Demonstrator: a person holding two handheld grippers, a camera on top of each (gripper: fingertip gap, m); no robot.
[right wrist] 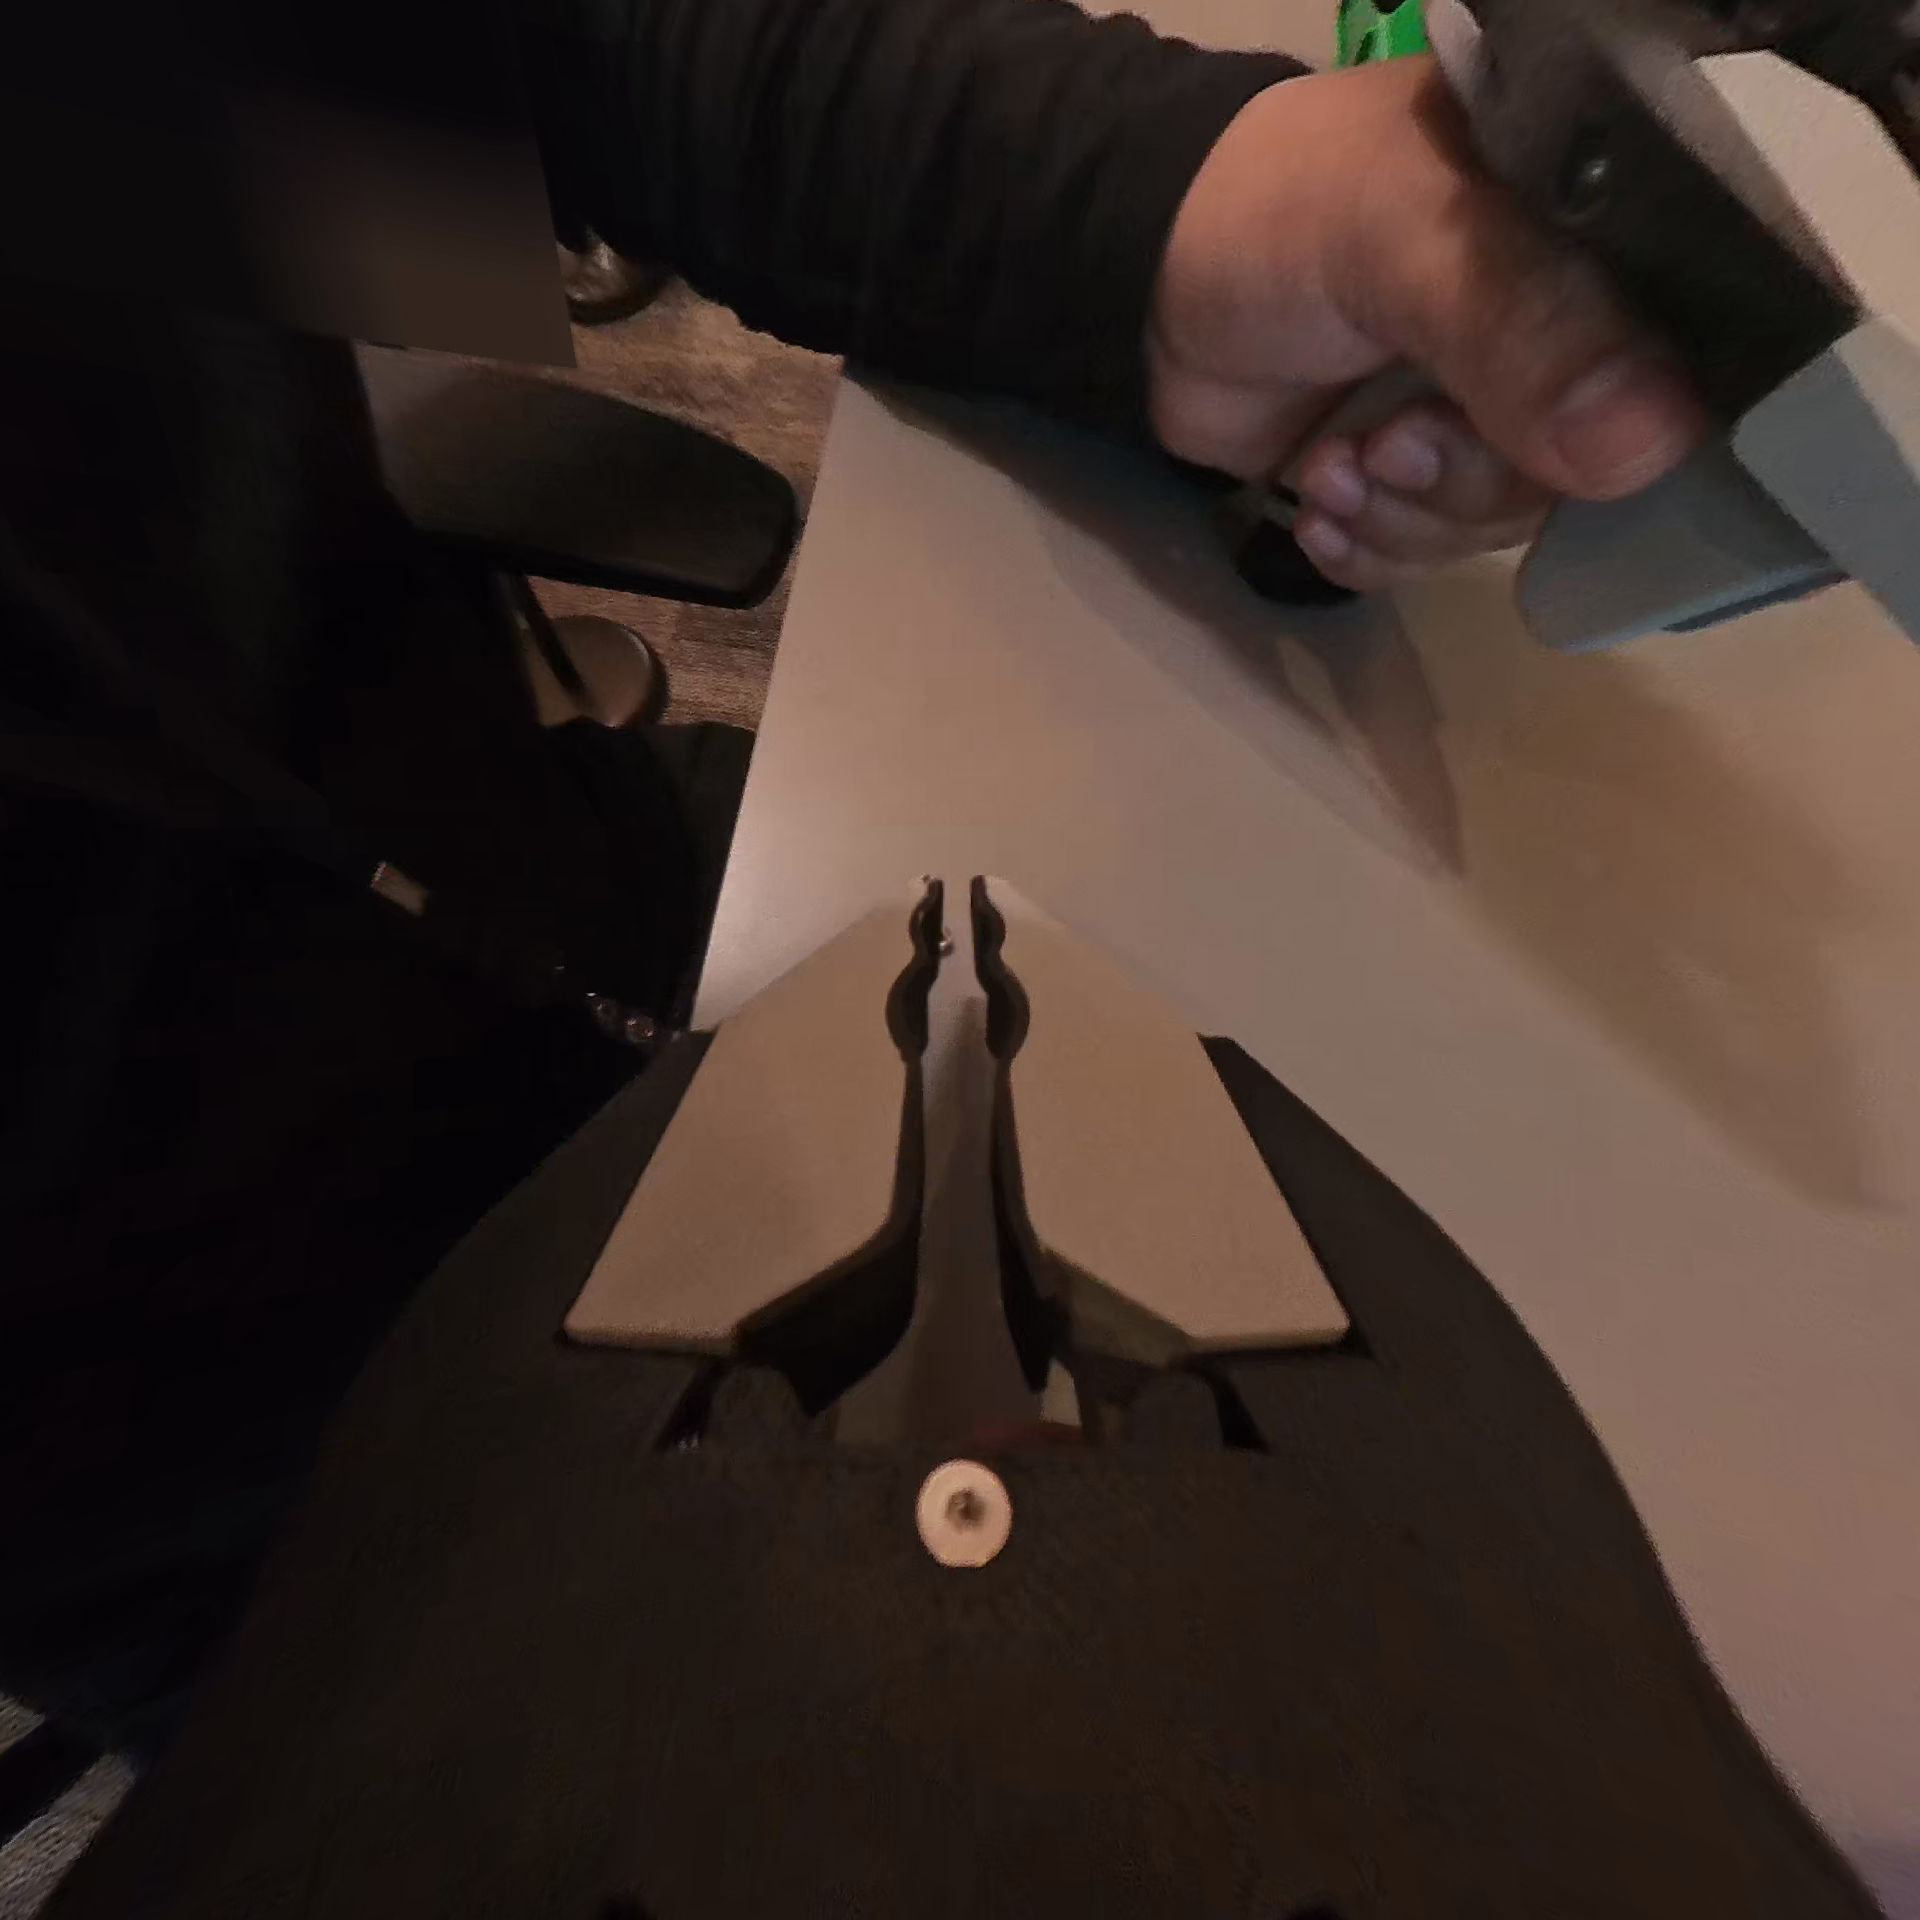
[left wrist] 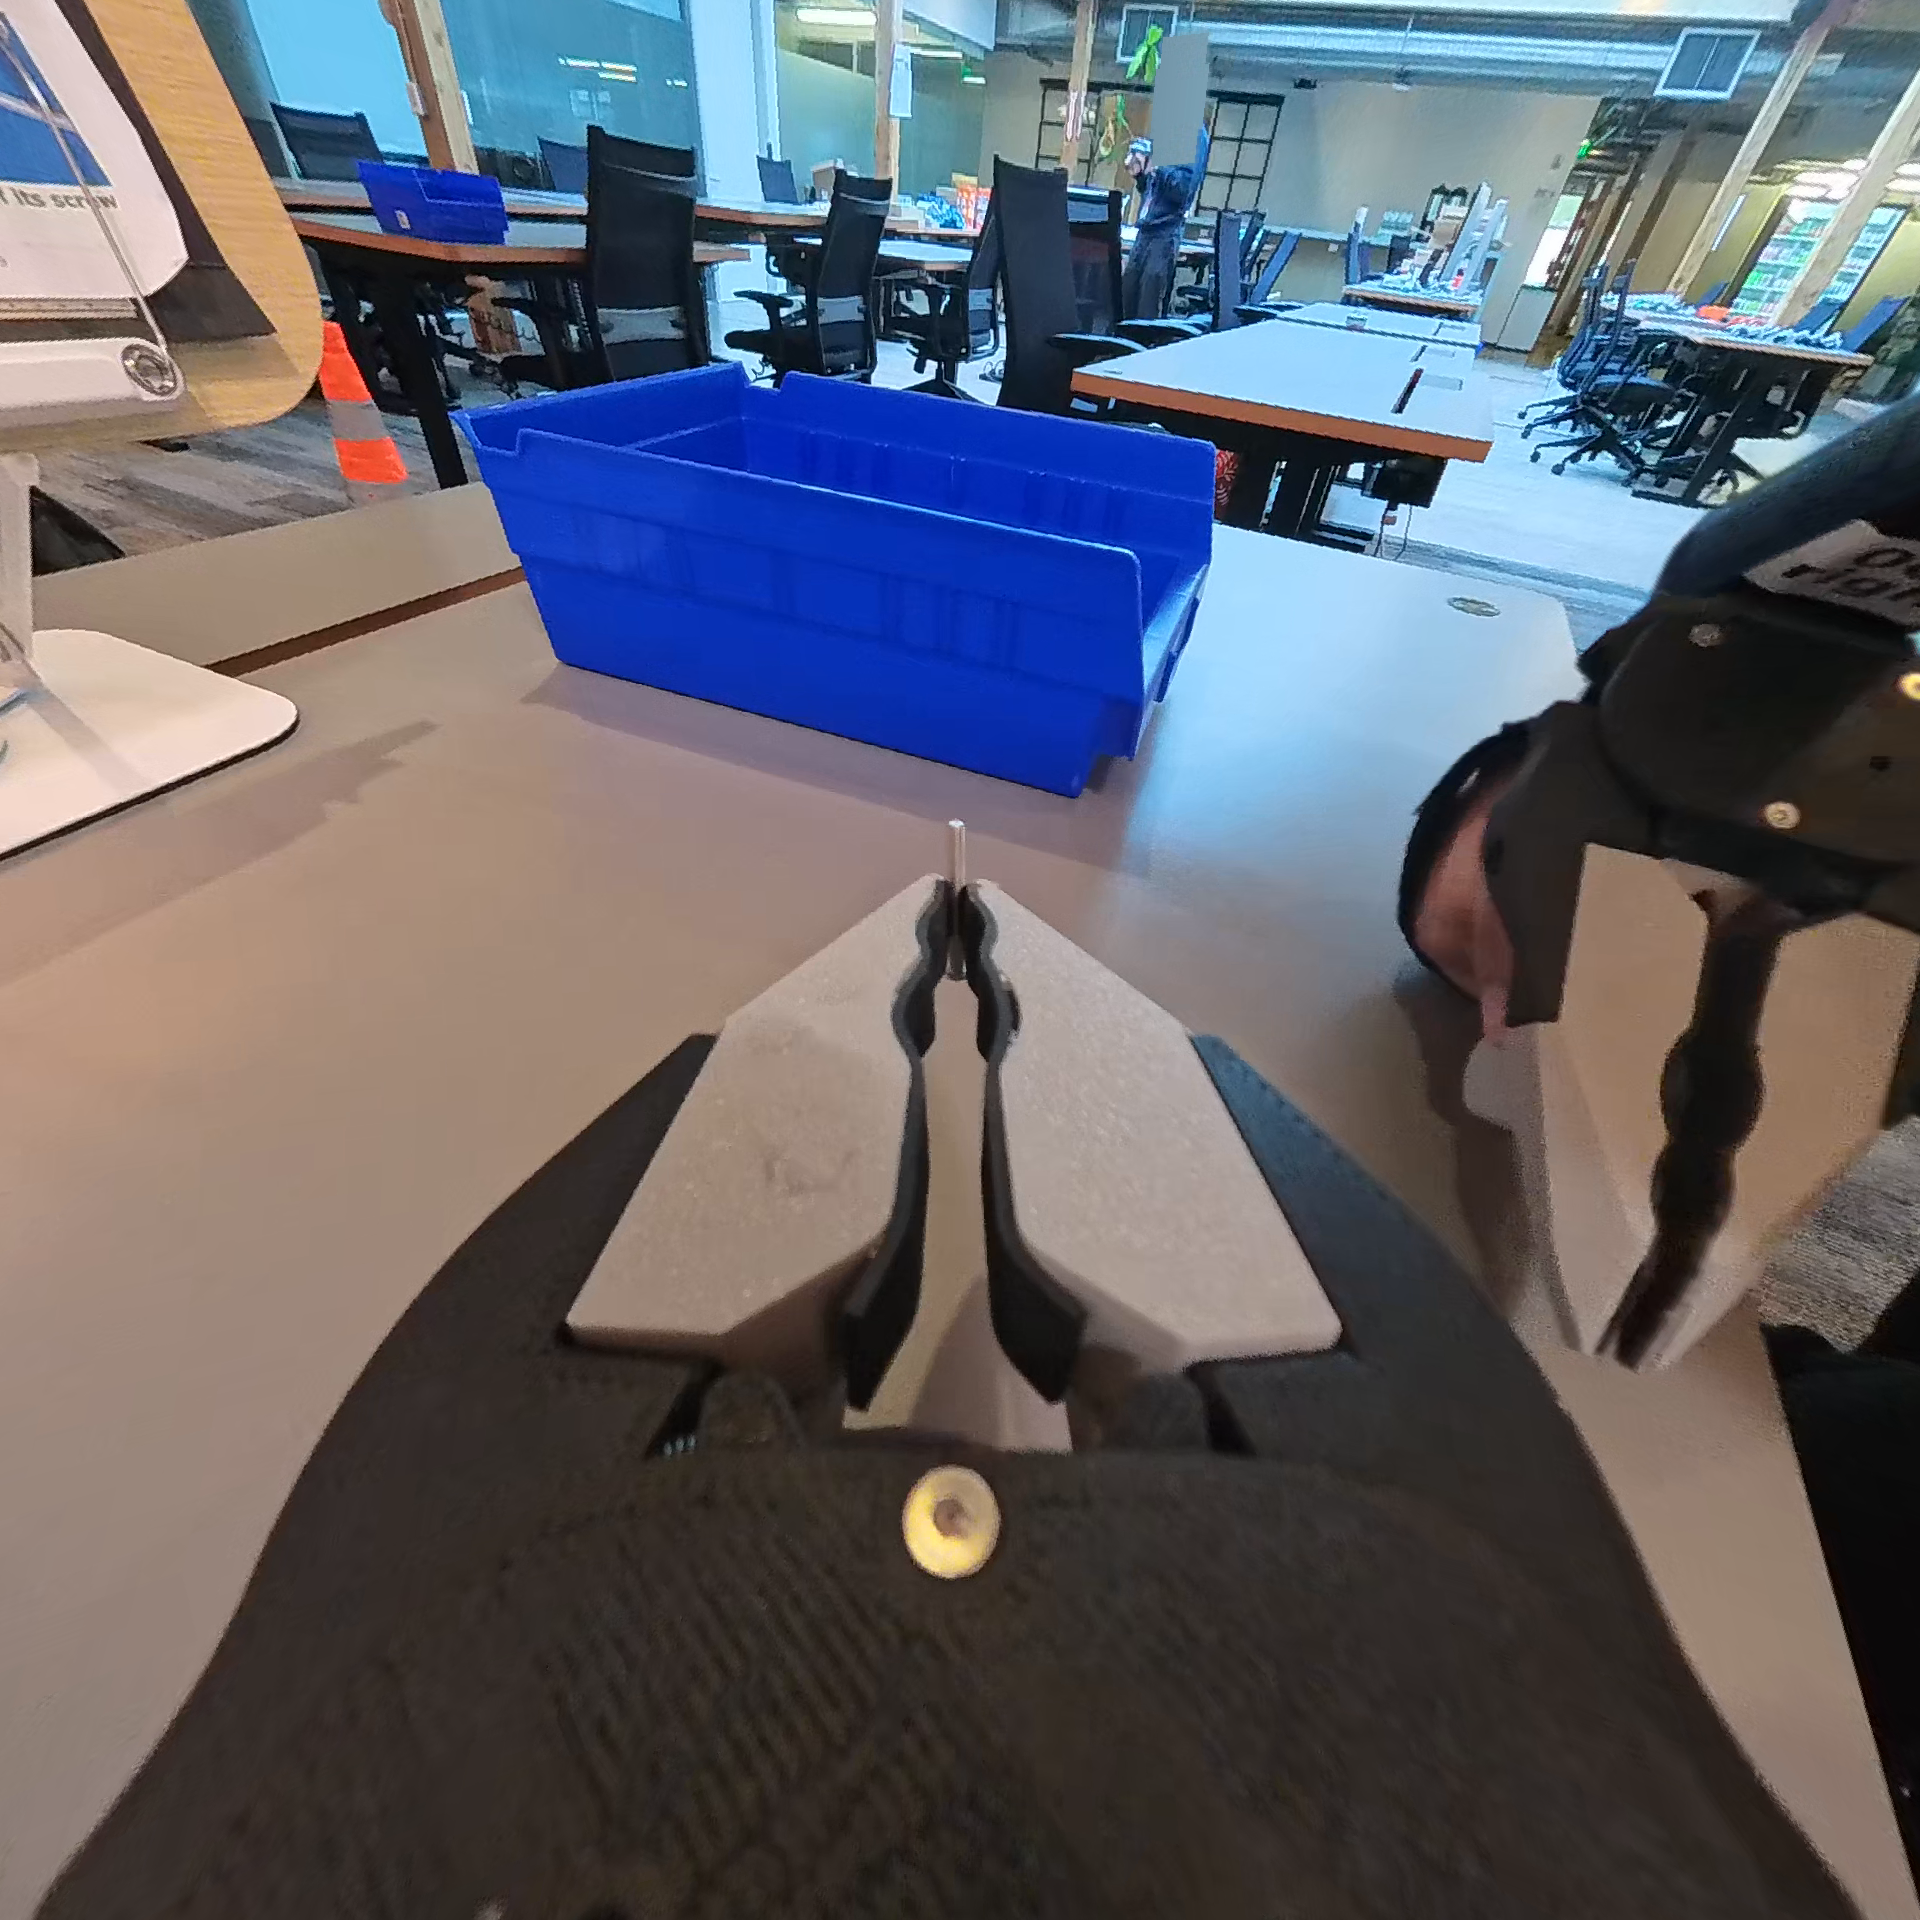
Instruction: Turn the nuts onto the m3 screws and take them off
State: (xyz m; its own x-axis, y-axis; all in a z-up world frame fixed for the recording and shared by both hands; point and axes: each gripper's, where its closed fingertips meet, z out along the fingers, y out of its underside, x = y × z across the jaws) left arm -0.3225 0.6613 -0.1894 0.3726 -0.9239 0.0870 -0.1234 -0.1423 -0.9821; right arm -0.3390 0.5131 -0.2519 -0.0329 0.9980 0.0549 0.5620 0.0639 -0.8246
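Your left gripper (left wrist: 956,894) was pinched tight on the m3 screw (left wrist: 954,854), shank poking upright past the tips, w/ the blue bin (left wrist: 831,592) well beyond it on the grey table (left wrist: 520,935). Your right gripper (right wrist: 954,896) sat off to the right, tips angled down near the table's front edge, its fingers almost together w/ a thin slit left; a tiny bright speck, prob. the nut (right wrist: 943,941), clung to the left pad just back of the tip, but it was too small to confirm. My read: you were between picking the nut and starting it on the thread. To do that well, you needed the screw kept steady and vertical, the nut brought flat over the tip, axes lined up before any twist, and light pressure so it didn't cross-thread or pop out. Room-wise, you had open tabletop between the two grippers and in front of the bin. The edge was close under the right gripper, w/ a chair arm (right wrist: 582,488) and floor below, so a dropped nut there was likely gone; working further inboard looked safer. A white stand base (left wrist: 125,727) sat far left, out of the way.
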